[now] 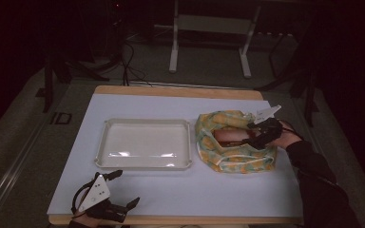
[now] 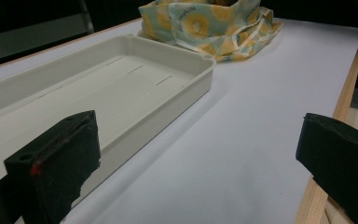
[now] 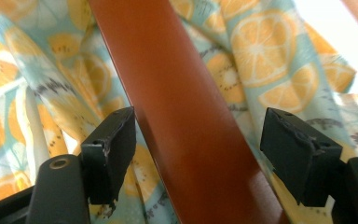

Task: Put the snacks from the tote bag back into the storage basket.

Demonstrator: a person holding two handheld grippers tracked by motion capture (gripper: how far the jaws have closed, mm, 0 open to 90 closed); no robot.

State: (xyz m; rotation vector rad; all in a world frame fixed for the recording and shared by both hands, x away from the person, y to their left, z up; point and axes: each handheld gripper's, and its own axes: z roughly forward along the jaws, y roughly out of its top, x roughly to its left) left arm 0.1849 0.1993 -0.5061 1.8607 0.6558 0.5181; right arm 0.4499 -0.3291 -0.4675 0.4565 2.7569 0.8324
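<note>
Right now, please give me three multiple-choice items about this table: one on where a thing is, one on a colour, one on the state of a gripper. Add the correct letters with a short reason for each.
1. Where does the cloth bag lie relative to the white tray?
A. inside it
B. to its right in the high view
C. to its left in the high view

2. What colour is the smooth object inside the bag?
A. reddish-brown
B. blue
C. white

3. How does the right gripper stand?
A. shut on the tray
B. open, its jaws on either side of the object
C. resting open near the table's front edge

Answers:
1 B, the bag sits beside the tray's right rim.
2 A, the right gripper view shows a glossy reddish-brown surface.
3 B, gaps show between each jaw and the object; it is the left gripper that waits near the front edge.
</note>
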